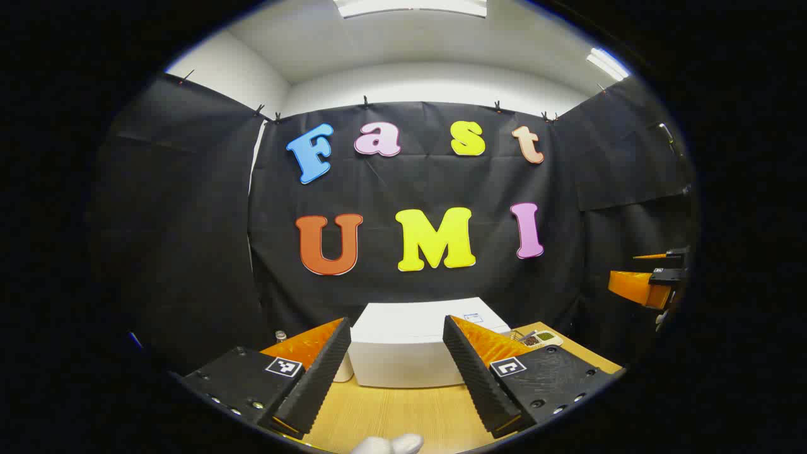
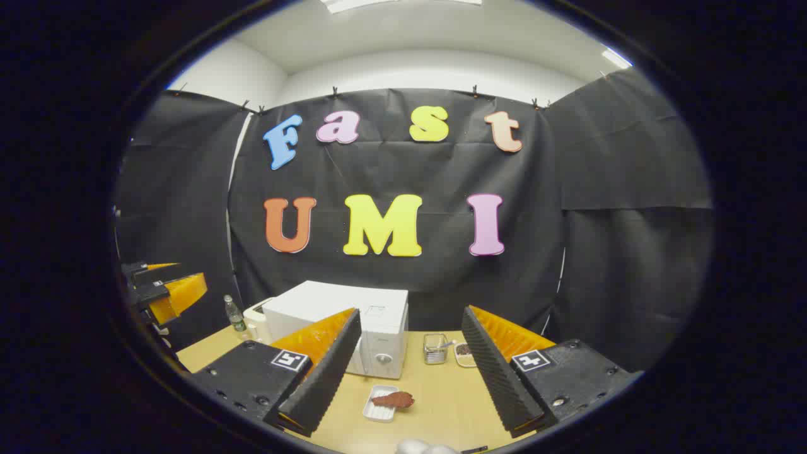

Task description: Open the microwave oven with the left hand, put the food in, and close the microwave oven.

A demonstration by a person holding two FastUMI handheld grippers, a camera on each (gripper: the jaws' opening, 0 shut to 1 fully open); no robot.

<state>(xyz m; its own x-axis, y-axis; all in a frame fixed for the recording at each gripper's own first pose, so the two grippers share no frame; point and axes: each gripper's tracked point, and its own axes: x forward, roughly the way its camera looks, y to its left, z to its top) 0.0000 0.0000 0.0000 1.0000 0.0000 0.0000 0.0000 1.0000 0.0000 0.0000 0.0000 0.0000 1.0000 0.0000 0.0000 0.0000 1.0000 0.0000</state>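
Lying before the microwave [image 2: 353, 328], food [image 2: 393, 399], right gripper view.

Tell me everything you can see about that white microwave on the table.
The microwave is a white, boxy appliance with a smooth, glossy shell, standing upright on the light wooden table. Its door looks closed. In the right gripper view, a control panel with a round knob sits at the right end of its front, and a small label marks the top. Nothing grips it; both grippers hang apart from it. A small white tray with reddish-brown food lies on the table just before it.
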